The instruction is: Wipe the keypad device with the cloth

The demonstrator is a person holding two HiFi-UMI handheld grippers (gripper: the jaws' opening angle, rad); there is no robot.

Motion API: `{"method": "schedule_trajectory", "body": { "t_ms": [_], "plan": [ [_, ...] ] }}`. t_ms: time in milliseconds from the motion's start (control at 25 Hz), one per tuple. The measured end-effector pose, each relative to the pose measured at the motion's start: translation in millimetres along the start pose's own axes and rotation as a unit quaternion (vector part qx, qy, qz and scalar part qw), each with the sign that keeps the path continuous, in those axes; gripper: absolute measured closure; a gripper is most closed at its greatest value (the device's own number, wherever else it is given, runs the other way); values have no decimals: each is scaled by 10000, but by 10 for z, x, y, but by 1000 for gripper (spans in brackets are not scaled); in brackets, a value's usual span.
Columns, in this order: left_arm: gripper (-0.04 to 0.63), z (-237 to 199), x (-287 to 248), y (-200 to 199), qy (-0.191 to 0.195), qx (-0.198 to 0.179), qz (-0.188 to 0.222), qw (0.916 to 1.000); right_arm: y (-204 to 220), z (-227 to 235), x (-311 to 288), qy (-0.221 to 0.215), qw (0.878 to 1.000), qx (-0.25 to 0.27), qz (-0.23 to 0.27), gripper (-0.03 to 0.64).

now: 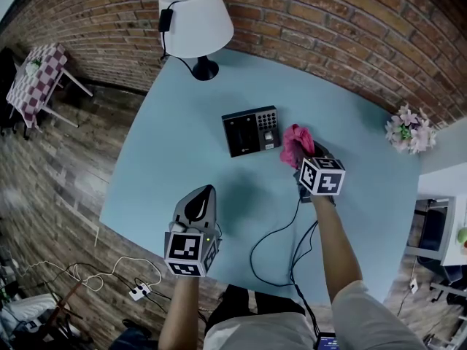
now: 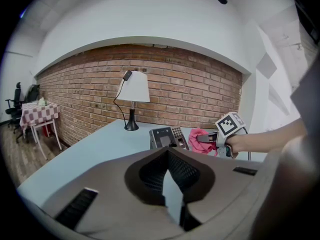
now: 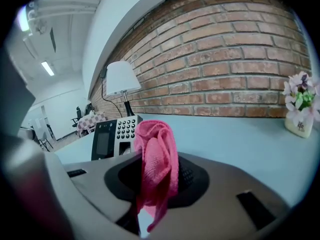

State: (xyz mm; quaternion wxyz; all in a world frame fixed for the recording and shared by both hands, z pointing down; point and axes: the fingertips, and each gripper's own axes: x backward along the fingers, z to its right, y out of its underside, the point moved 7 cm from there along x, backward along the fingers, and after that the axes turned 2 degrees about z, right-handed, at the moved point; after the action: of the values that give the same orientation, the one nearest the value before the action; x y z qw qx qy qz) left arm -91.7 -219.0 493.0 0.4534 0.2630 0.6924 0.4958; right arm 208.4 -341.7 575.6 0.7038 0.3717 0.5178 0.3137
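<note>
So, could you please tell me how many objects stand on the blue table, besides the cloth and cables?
3: the lamp at the far edge, the keypad device mid-table, and the flower vase at the far right. None seems hidden.

The person is wearing a pale grey short-sleeved top (image 1: 255, 332), its right sleeve (image 1: 363, 302) ending well behind the tongs. The grey plastic left gripper (image 1: 205, 192) is tapering smoothly toward its tongs. Black ribbed pads (image 2: 186, 172) are lining a dark recess there, and black rectangular slots (image 2: 76, 207) are flanking it farther back. A white cube with black square markers (image 1: 191, 252) is sitting at its rear, with a small green light glowing beside it. The right gripper (image 1: 305, 155) is carrying a matching marker cube (image 1: 322, 175) behind its tongs. Thin black cables (image 1: 253, 256) are trailing back from it in loops.
</note>
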Motion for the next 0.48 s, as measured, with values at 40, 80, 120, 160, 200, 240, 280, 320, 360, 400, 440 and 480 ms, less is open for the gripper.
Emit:
{"method": "schedule_trajectory", "body": {
  "t_ms": [40, 80, 120, 160, 200, 240, 280, 320, 360, 400, 440, 480],
  "plan": [
    [580, 4, 2, -5, -4, 0, 11, 10000, -26, 6, 30, -4, 10000, -16, 42, 500],
    [580, 7, 7, -15, -10, 2, 26, 10000, -50, 9, 63, -8, 10000, -27, 80, 500],
    [580, 6, 13, -29, -16, 5, 44, 10000, -76, 6, 97, -15, 9999, -34, 118, 500],
    [580, 1, 20, -46, -23, 5, 62, 10000, -105, -5, 133, -30, 9999, -41, 161, 500],
    [580, -5, 28, -62, -28, 3, 78, 10000, -136, -21, 172, -53, 9997, -53, 211, 502],
    [580, -11, 36, -77, -32, 2, 91, 10000, -164, -40, 212, -78, 9996, -65, 260, 502],
    [580, -16, 43, -89, -36, 5, 102, 9999, -189, -59, 255, -105, 9994, -72, 307, 502],
    [580, -18, 52, -103, -39, 4, 116, 9999, -213, -80, 301, -134, 9993, -76, 353, 502],
    [580, -18, 63, -117, -42, -3, 132, 9999, -237, -103, 351, -164, 9990, -78, 399, 502],
    [580, -15, 77, -133, -46, -13, 149, 9999, -261, -128, 404, -194, 9988, -76, 448, 502],
    [580, -9, 93, -147, -49, -22, 165, 9998, -283, -151, 460, -221, 9985, -68, 498, 502],
    [580, 1, 111, -161, -48, -32, 181, 9998, -305, -173, 518, -242, 9982, -49, 550, 502]
  ]
}}
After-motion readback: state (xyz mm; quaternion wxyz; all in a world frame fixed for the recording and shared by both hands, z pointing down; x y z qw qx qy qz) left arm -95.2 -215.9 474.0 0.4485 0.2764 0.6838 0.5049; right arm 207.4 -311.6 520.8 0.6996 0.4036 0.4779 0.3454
